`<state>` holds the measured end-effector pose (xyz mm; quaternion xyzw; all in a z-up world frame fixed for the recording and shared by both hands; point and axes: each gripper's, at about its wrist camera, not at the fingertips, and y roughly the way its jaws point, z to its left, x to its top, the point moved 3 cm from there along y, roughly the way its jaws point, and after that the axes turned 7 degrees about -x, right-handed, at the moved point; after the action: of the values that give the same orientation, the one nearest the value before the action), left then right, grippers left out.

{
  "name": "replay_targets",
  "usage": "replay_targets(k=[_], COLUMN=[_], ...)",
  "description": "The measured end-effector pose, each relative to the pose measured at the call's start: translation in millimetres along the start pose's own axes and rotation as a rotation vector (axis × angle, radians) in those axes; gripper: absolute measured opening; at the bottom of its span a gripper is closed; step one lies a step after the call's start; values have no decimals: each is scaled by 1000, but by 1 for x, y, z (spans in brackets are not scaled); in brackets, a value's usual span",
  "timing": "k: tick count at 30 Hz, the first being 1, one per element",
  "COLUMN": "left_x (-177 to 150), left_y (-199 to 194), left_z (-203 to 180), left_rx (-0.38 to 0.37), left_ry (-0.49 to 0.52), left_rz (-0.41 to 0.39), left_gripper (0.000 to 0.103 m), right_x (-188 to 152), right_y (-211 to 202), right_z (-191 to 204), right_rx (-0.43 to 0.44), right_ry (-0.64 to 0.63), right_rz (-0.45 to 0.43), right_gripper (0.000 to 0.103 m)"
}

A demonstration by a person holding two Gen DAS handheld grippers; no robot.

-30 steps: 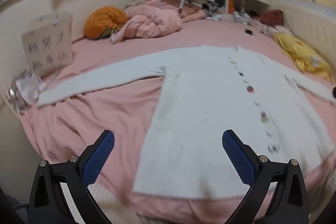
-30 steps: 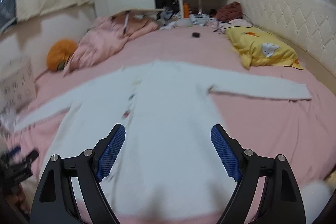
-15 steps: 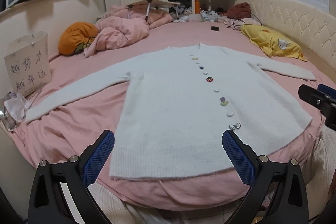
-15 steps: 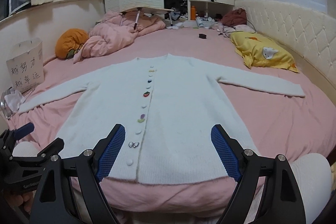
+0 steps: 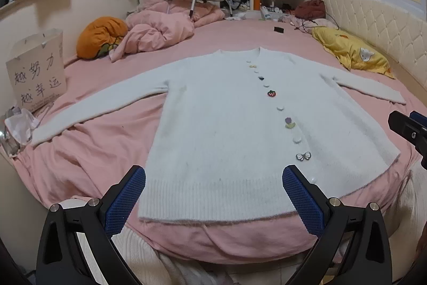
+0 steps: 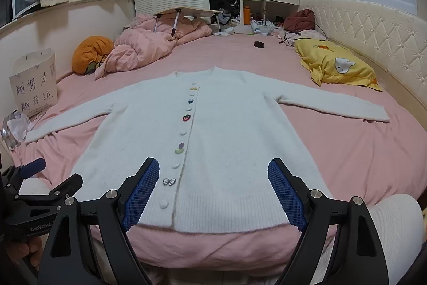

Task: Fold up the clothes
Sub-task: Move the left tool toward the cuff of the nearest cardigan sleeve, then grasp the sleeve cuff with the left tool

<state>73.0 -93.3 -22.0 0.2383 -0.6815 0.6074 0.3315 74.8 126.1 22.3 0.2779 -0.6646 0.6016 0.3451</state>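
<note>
While a white cardigan (image 5: 226,124) lies spread flat, sleeves out, on the pink bed (image 5: 93,151), the left hand-held gripper (image 5: 213,199) and right hand-held gripper (image 6: 213,191) hover above its hem (both released, grasping nothing).
</note>
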Motion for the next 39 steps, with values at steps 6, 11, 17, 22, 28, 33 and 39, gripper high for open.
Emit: replay_targets(k=[6, 11, 17, 22, 28, 33, 39], left_x=[-1, -1, -2, -2, -7, -9, 20], left_y=[4, 9, 17, 26, 36, 52, 46], left_z=[0, 4, 11, 25, 75, 146, 270], left_rx=[-1, -4, -15, -59, -143, -255, -229], left_ry=[0, -20, -50, -137, -409, -735, -960], left_rz=[17, 33, 60, 84, 100, 94, -94], left_gripper=[103, 103, 103, 103, 103, 101, 101], right_x=[-2, -3, -6, -11, -14, -18, -26], right_y=[7, 14, 21, 33, 49, 57, 69], right_z=[1, 2, 8, 14, 18, 23, 33], right_rx=[2, 3, 3, -2, 1, -8, -21], right_ry=[-2, -2, -16, -40, -35, -59, -107], right_rz=[23, 42, 55, 88, 134, 163, 214], right_gripper=[84, 84, 84, 84, 84, 84, 84])
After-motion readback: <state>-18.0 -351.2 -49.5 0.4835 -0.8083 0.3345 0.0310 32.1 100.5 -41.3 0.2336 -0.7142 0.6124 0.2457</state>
